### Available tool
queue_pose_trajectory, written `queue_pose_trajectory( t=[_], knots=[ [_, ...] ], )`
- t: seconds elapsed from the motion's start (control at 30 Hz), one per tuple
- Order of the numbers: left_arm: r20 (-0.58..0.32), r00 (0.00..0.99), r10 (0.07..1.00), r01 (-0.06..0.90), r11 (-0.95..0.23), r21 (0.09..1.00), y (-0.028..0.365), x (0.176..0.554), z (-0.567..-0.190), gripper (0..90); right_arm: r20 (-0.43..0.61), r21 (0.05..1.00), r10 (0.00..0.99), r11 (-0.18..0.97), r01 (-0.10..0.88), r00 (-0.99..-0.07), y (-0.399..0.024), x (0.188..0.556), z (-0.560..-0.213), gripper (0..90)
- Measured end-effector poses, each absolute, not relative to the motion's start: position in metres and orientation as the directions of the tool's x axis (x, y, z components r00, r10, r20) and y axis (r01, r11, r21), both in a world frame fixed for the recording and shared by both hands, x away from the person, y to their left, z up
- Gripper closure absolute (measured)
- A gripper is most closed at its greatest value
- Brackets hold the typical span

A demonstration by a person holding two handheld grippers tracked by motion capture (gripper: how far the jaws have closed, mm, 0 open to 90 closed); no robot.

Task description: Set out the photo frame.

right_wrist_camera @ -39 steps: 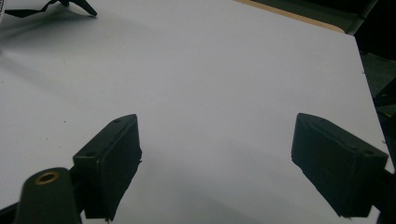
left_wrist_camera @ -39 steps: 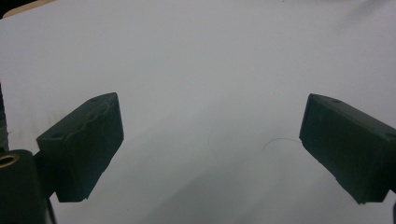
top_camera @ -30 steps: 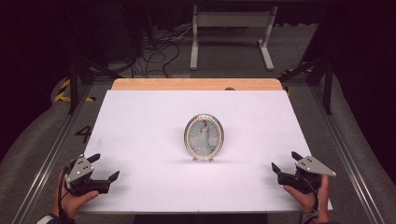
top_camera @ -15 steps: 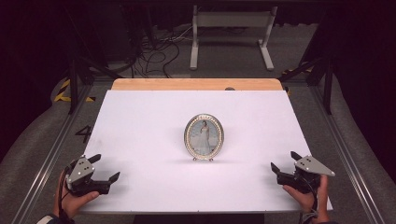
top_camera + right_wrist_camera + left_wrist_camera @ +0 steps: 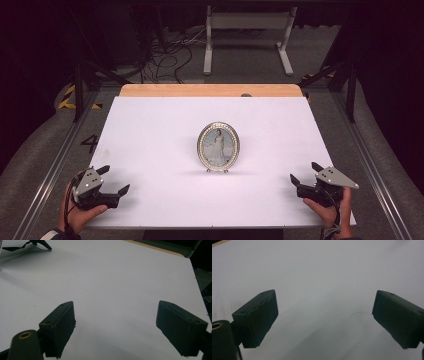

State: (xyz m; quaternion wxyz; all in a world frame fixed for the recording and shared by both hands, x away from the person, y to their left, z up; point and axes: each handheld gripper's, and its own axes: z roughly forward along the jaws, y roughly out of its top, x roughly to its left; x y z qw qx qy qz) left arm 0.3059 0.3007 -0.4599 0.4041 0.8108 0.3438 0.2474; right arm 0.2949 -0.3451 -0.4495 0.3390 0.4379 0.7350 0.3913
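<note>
Picture frame [image 5: 218,147] upright at table [image 5: 150,130] middle, on sheet covering most of tabletop. Bare strip of tabletop behind sheet, at far edge. Left gripper [image 5: 116,181] at near-left corner, right gripper [image 5: 303,173] at near-right corner; both well apart from frame, frame between them. Stand [image 5: 246,30] on floor beyond table. Grippers probably resting on sheet; contact unclear.

A pale numeral "4" [image 5: 90,143] stands on the grey floor just left of the white table [image 5: 150,130]; nothing else is legible.
</note>
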Motion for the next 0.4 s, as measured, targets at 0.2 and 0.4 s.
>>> queue_pose_trajectory(
  t=[0.2,0.4],
  knots=[
    [0.131,0.647,0.752,0.351,-0.445,0.824,0.2981,0.3066,-0.4602,7.2,-0.157,0.870,0.908,0.313,0.381,-0.388,-0.3453,0.2950,-0.4504,15.7],
    [0.149,0.650,0.745,0.334,-0.457,0.824,0.2936,0.3063,-0.4590,7.5,-0.155,0.870,0.909,0.312,0.383,-0.387,-0.3451,0.2952,-0.4507,15.8]
  ],
)
